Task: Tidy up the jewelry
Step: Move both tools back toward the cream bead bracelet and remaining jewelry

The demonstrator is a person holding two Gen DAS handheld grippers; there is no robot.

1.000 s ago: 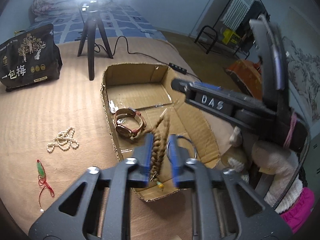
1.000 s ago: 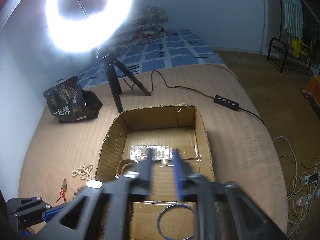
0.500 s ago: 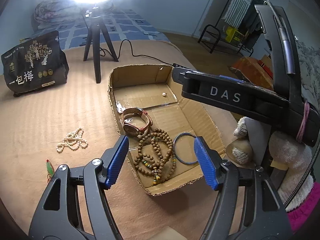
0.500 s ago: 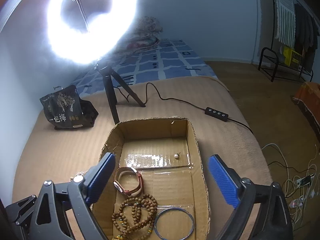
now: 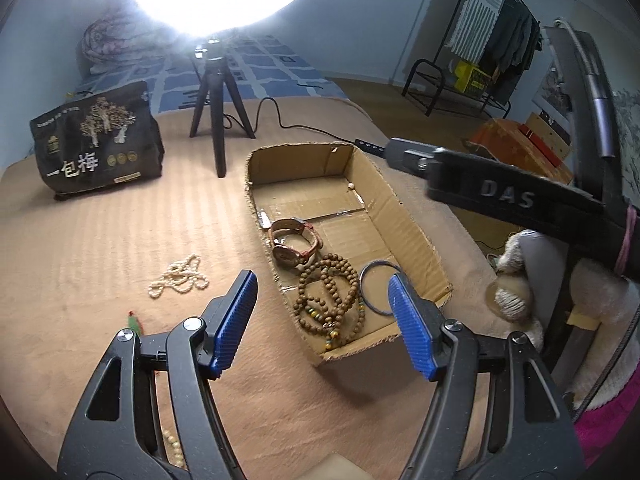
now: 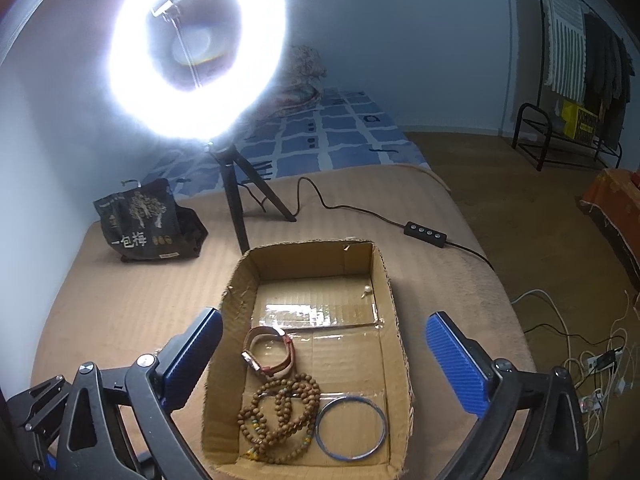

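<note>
We hold both tools above a tan bed (image 5: 100, 248), and we go across it from left to right.

At about ten o'clock from the cardboard box (image 5: 404, 216) stands a black bag (image 5: 96, 148) with white characters, upright on the bed. Just right of it are the black tripod (image 5: 218, 120) and its ring light (image 6: 196, 48), glaring at twelve o'clock in both views. At nine o'clock from the box, well apart from it, a pearl necklace (image 5: 180, 278) lies bunched on the bed, and a small green and red charm (image 5: 134, 322) lies near it toward seven o'clock.

Our left gripper (image 5: 322, 322) hovers over the near end of the box. Its jaws have just been opening and now stand spread with nothing between them; the blue pads (image 5: 234, 322) touch no jewelry.

Inside the box a watch (image 5: 294, 242) with a reddish strap lies against the left wall. Just nearer us, a wooden bead strand (image 5: 330, 298) lies coiled on the floor of the box, and a thin bangle (image 5: 378, 288) lies flat at its three o'clock, just beside it. A single pearl (image 5: 351, 187) sits near the far right corner.

Our right gripper (image 6: 320, 360) hangs above the box too, its jaws having just opened, spread wide and empty, one pad outside each long wall as seen from its own camera. In the left view its black body crosses at two o'clock.

A black cable with an inline switch (image 6: 425, 234) runs over the bed at one o'clock from the box.
</note>
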